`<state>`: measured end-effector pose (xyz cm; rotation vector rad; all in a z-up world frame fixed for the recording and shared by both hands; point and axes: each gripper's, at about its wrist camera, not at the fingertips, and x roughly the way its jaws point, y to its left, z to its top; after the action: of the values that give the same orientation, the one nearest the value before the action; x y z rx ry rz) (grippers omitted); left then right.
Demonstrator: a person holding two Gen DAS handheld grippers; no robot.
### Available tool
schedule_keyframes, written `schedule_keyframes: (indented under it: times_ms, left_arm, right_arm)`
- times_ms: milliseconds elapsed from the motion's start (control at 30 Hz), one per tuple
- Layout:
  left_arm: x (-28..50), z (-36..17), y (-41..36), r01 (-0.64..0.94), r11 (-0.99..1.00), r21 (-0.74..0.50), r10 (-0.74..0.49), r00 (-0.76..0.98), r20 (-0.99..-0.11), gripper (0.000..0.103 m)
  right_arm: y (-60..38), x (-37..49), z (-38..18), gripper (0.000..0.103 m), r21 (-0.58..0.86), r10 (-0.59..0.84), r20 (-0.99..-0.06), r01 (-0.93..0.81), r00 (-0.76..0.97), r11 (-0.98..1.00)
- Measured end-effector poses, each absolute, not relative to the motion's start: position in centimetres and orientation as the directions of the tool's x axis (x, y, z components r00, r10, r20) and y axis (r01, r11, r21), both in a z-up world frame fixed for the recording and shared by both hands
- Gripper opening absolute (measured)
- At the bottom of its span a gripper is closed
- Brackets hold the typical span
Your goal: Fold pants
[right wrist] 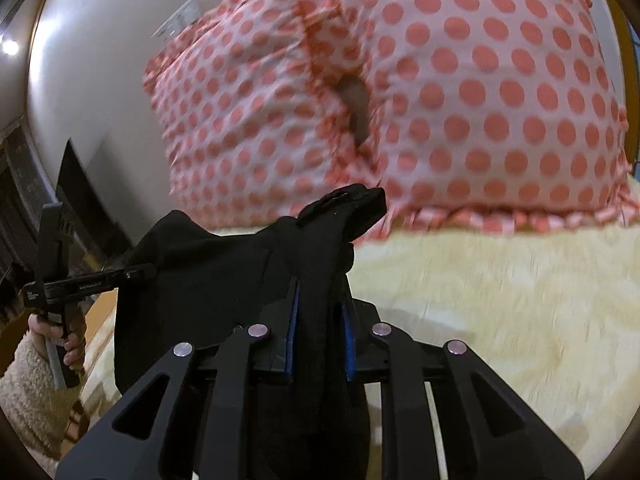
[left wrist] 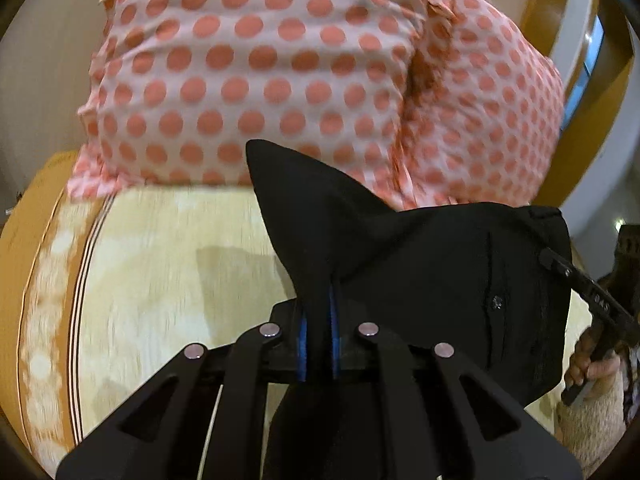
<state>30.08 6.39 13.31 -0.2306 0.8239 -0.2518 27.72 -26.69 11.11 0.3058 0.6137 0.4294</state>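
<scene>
Black pants (left wrist: 420, 256) pinched between left gripper (left wrist: 319, 340) jaws

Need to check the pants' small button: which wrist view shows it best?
The left wrist view: the button sits unobstructed on the black pants beside a seam. In the right wrist view the pants show only dark folds; no button is discernible.

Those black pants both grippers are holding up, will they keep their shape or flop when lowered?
Likely floppy: the black pants sag between the left gripper and right gripper. Probably light, since pinched edges alone carry them. The free corner stands up, so the fabric seems to have some body.
</scene>
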Motion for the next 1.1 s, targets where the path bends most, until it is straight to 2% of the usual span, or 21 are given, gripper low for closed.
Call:
schedule_keyframes:
  times_ms: [133,267,300,333,367,433,467,533,600,700,800,833,867,933,967,1000,1033,1100]
  left_arm:
    - [34.1,12.9,5.7,0.113,0.96,-0.256,-0.263,0.671,-0.693,0.008]
    - [37.7,9.2,5.4,0.045,0.963,-0.267,-0.241,0.596,-0.766,0.009]
    - [38.3,8.0,5.4,0.021,0.963,-0.268,-0.231,0.574,-0.785,0.013]
    - [38.6,6.9,5.4,-0.001,0.966,-0.258,-0.213,0.559,-0.801,0.024]
    - [38.8,6.0,5.4,-0.017,0.971,-0.238,-0.19,0.551,-0.813,0.029]
    - [38.5,5.9,5.4,-0.027,0.974,-0.223,-0.17,0.562,-0.81,0.042]
    - [38.0,6.2,5.5,-0.033,0.978,-0.208,-0.151,0.577,-0.803,0.044]
    - [36.2,7.7,5.5,-0.044,0.989,-0.141,-0.082,0.632,-0.771,0.055]
    - [33.4,9.4,5.0,-0.015,0.991,-0.137,-0.089,0.69,-0.718,0.068]
    - [29.2,10.3,2.8,0.143,0.962,-0.235,-0.268,0.674,-0.689,0.074]
    - [28.0,8.6,0.4,0.221,0.941,-0.257,-0.339,0.581,-0.74,0.076]
    - [28.3,7.5,-0.4,0.216,0.945,-0.247,-0.326,0.539,-0.776,0.076]
    - [28.5,6.5,-0.9,0.209,0.952,-0.225,-0.303,0.52,-0.799,0.076]
    - [27.4,6.8,-2.1,0.206,0.973,-0.103,-0.205,0.573,-0.794,0.076]
    - [26.8,7.1,-2.2,0.193,0.976,-0.096,-0.192,0.575,-0.795,0.076]
    - [25.5,7.7,-2.0,0.198,0.972,-0.125,-0.221,0.592,-0.775,0.077]
    - [24.5,8.0,-1.7,0.203,0.97,-0.136,-0.234,0.61,-0.757,0.083]
    - [21.9,8.7,-0.9,0.163,0.982,-0.099,-0.184,0.668,-0.721,0.096]
  right_arm:
    - [-26.9,31.7,10.6,0.018,0.379,0.433,-0.489,-0.263,0.757,0.887]
    - [-26.3,35.4,7.0,0.018,0.346,0.374,-0.617,-0.188,0.693,0.919]
    - [-26.1,35.9,5.9,0.019,0.329,0.349,-0.653,-0.164,0.672,0.93]
    - [-25.9,36.2,5.2,0.023,0.311,0.325,-0.68,-0.143,0.657,0.94]
    - [-26.0,36.3,4.9,0.026,0.301,0.309,-0.694,-0.129,0.65,0.945]
    - [-26.7,35.9,5.0,0.049,0.283,0.264,-0.715,-0.077,0.648,0.956]
    - [-27.1,35.4,5.5,0.053,0.264,0.227,-0.715,-0.045,0.661,0.963]
    - [-27.9,33.1,7.1,0.055,0.219,0.158,-0.667,-0.011,0.728,0.976]
    - [-27.4,30.5,8.7,0.055,0.233,0.209,-0.616,-0.078,0.76,0.969]
    - [-24.5,27.8,8.6,0.055,0.229,0.319,-0.637,-0.223,0.702,0.947]
    - [-21.2,27.2,6.0,0.055,0.101,0.246,-0.75,-0.26,0.615,0.96]
    - [-20.6,27.4,5.0,0.056,0.062,0.206,-0.774,-0.251,0.599,0.966]
    - [-20.7,27.1,4.9,0.057,0.067,0.203,-0.761,-0.237,0.617,0.969]
    - [-21.1,26.8,5.4,0.057,0.095,0.193,-0.772,-0.19,0.606,0.977]
    - [-21.4,26.1,6.0,0.059,0.12,0.195,-0.762,-0.162,0.618,0.98]
    - [-21.8,24.8,6.8,0.071,0.153,0.21,-0.74,-0.144,0.639,0.978]
    - [-21.9,23.5,7.4,0.084,0.168,0.214,-0.722,-0.134,0.658,0.977]
    - [-21.3,20.9,7.6,0.086,0.158,0.196,-0.703,-0.118,0.684,0.98]
